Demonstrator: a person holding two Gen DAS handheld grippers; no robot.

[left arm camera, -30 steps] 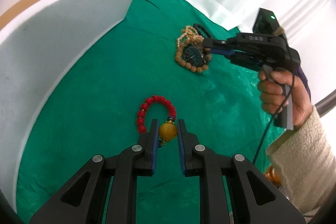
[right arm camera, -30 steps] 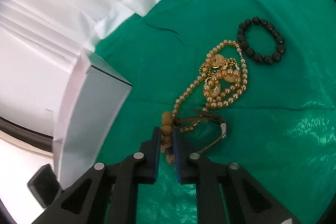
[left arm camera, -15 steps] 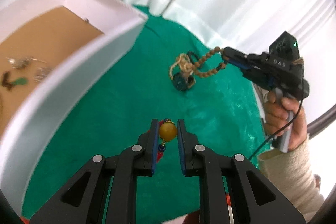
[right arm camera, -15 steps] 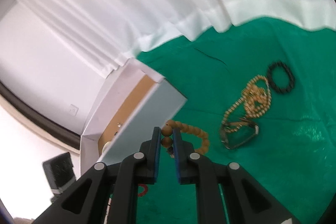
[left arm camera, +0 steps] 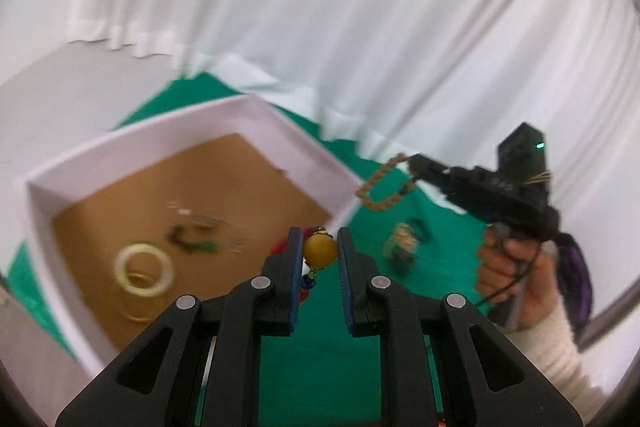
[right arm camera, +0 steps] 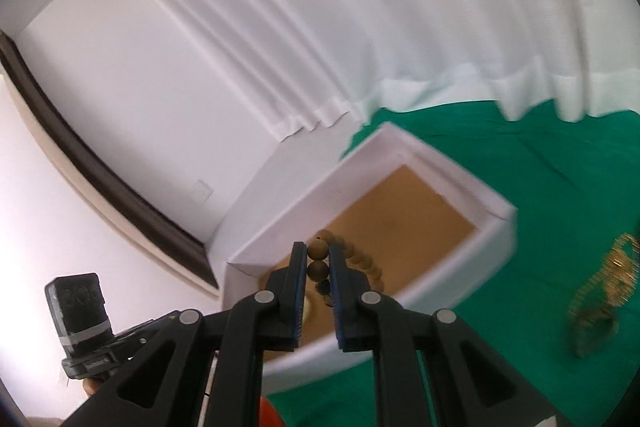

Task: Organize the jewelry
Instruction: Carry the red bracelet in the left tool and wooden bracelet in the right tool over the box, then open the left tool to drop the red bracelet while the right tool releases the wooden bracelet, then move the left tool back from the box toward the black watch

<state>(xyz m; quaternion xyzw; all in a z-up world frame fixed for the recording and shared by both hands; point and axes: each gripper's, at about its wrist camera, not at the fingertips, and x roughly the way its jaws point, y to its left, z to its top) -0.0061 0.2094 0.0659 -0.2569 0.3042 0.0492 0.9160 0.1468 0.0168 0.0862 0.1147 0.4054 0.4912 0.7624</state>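
2 bracelets (left arm camera: 384, 187), 1 box (left arm camera: 280, 123)

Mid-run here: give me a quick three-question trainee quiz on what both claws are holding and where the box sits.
1. True or false: the left claw is shut on the amber bead of the red bead bracelet.
2. The right claw grips: A) black bracelet B) wooden bead bracelet C) white bangle
3. Fill in: the white bangle lies inside the ____.

Key: 1 true; 2 B; 3 white box.
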